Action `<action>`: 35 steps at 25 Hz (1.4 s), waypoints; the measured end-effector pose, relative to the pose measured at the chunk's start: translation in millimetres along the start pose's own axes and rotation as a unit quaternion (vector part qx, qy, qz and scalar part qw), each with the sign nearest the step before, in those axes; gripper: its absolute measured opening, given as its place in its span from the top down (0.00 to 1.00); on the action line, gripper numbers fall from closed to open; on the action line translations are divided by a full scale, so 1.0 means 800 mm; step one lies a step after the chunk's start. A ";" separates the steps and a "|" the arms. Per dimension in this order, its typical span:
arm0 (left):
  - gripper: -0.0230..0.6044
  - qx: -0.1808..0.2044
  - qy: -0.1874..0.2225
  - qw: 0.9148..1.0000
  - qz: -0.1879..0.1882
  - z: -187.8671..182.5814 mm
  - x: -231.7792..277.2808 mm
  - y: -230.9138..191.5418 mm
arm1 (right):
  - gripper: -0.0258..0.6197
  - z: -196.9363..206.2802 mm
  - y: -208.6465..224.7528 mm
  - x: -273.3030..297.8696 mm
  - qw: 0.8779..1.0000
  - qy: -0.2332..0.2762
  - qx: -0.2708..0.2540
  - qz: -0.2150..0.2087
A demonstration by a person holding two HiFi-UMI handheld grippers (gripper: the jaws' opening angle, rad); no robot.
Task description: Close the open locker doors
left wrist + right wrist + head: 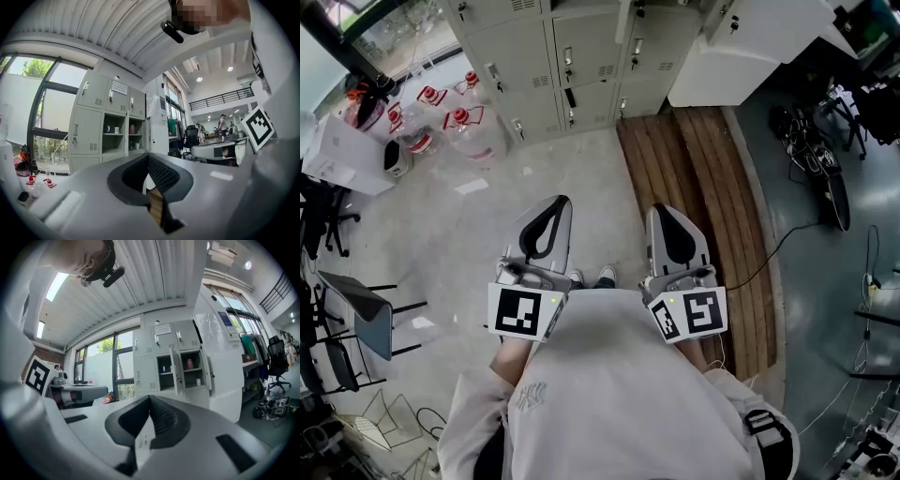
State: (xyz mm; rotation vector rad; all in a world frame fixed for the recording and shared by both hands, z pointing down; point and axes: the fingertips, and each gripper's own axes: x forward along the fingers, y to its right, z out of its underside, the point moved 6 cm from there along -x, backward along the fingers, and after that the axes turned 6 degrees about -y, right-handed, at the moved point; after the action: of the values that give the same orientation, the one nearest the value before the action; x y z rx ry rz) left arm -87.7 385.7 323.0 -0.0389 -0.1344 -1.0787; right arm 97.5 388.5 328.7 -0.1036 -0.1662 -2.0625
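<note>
In the head view the pale grey metal lockers [581,66] stand well ahead of both tongs, across a speckled concrete floor [478,234]. The left gripper [555,208] and right gripper [664,216], smooth grey plastic shells with black ribbed pads, point at them beside a brown slatted wooden platform [694,178]. In the left gripper view its jaws are pressed together on nothing, and beyond their tip two open compartments [114,136] show shelves with small cups [132,129]. In the right gripper view the jaws are likewise closed and empty, and two flat rectangular open locker doors [175,371] stand swung outward, far off
</note>
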 end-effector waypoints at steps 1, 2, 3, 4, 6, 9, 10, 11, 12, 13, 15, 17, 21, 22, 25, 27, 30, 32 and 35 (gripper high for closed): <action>0.95 -0.002 -0.004 1.000 0.000 -0.001 0.002 0.004 | 0.94 -0.001 0.004 -0.001 1.000 0.000 0.000 -0.001; 0.95 -0.004 -0.006 1.000 -0.001 -0.002 0.004 0.008 | 0.94 -0.002 0.007 -0.002 1.000 0.000 -0.001 -0.002; 0.95 -0.002 -0.004 1.000 -0.002 -0.003 0.006 0.011 | 0.94 -0.002 0.011 -0.003 1.000 0.000 -0.002 -0.003; 0.95 0.000 -0.001 1.000 -0.002 -0.004 0.009 0.013 | 0.94 -0.002 0.015 -0.004 1.000 0.000 -0.003 -0.004; 0.95 0.001 0.002 1.000 -0.004 -0.004 0.014 0.018 | 0.94 -0.001 0.022 -0.005 1.000 0.001 -0.004 -0.010; 0.95 0.002 0.001 1.000 -0.011 -0.001 0.018 0.027 | 0.94 0.004 0.029 -0.008 0.999 0.005 -0.006 -0.032; 0.95 0.001 0.001 1.000 -0.012 0.001 0.020 0.031 | 0.94 0.005 0.031 -0.009 0.999 0.005 -0.009 -0.036; 0.95 -0.002 0.000 1.000 -0.012 0.003 0.022 0.034 | 0.94 0.007 0.034 -0.010 0.999 0.004 -0.011 -0.039; 0.95 -0.003 -0.002 1.000 -0.012 0.005 0.024 0.037 | 0.94 0.008 0.038 -0.010 0.999 0.002 -0.014 -0.040; 0.95 -0.003 -0.005 1.000 -0.012 0.007 0.026 0.040 | 0.94 0.009 0.041 -0.010 0.999 0.001 -0.014 -0.041; 0.95 -0.002 -0.009 1.000 -0.011 0.007 0.031 0.044 | 0.94 0.010 0.048 -0.011 0.999 -0.001 -0.011 -0.041; 0.95 -0.002 -0.006 1.000 -0.011 0.006 0.036 0.043 | 0.94 0.010 0.053 -0.009 0.999 -0.001 -0.007 -0.039; 0.95 -0.009 -0.004 1.000 -0.007 0.011 0.051 0.037 | 0.94 0.015 0.064 0.006 0.999 -0.007 -0.003 -0.033; 0.95 -0.009 -0.006 1.000 -0.004 0.013 0.056 0.034 | 0.94 0.016 0.065 0.012 0.999 -0.009 -0.001 -0.033; 0.95 -0.011 -0.009 1.000 0.003 0.017 0.074 0.016 | 0.94 0.017 0.066 0.035 0.999 -0.014 -0.001 -0.030; 0.95 -0.014 -0.005 1.000 0.005 0.016 0.089 -0.006 | 0.94 0.014 0.066 0.059 1.000 -0.016 -0.003 -0.026; 0.95 -0.013 0.000 1.000 0.007 0.005 0.115 -0.045 | 0.94 0.000 0.067 0.102 1.000 -0.013 -0.001 -0.022; 0.95 -0.006 0.005 1.000 0.008 -0.006 0.130 -0.072 | 0.94 -0.015 0.066 0.131 1.000 -0.005 0.000 -0.022; 0.95 -0.001 0.010 1.000 0.010 -0.018 0.152 -0.111 | 0.94 -0.031 0.063 0.168 1.000 0.007 -0.004 -0.017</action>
State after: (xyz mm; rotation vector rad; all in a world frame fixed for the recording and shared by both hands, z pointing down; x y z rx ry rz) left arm -108.0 236.0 321.6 -0.0308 -0.1151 -1.0589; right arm 77.9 244.0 327.7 -0.0913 -0.1530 -2.0968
